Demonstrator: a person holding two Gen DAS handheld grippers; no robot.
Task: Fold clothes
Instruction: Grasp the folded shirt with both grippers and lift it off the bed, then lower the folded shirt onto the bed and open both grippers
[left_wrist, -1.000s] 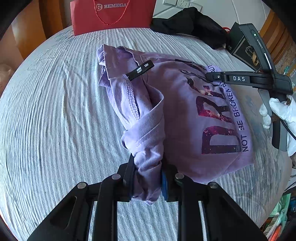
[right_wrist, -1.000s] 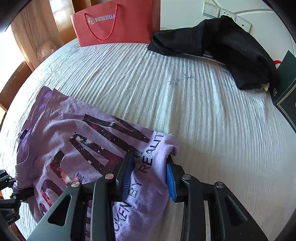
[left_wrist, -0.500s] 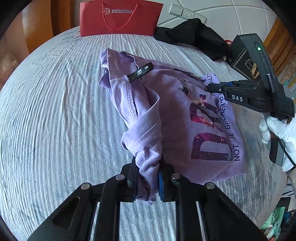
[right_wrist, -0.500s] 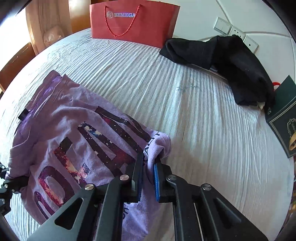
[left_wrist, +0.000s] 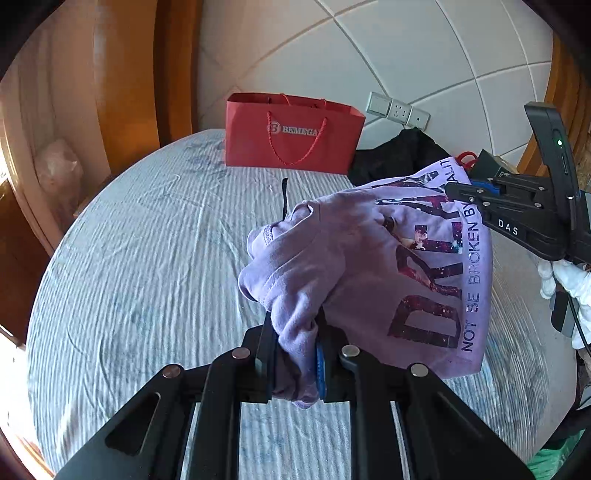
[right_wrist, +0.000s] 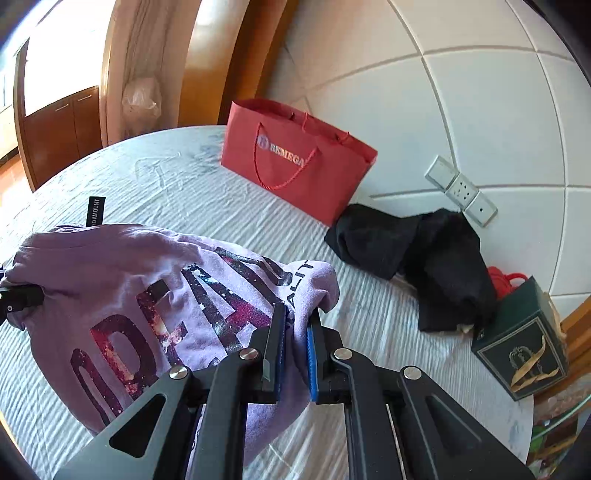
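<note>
Both the left gripper and right gripper, clamped on the purple shirt, had lifted it off the bed (well short of the red bag), ready for folding.

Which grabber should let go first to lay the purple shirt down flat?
Probably the left. The left gripper pinches a bunched, wadded corner of the purple shirt, so it needs regripping. The right gripper clamps a flatter edge beside the print and could keep the shirt steady over the bed.
</note>
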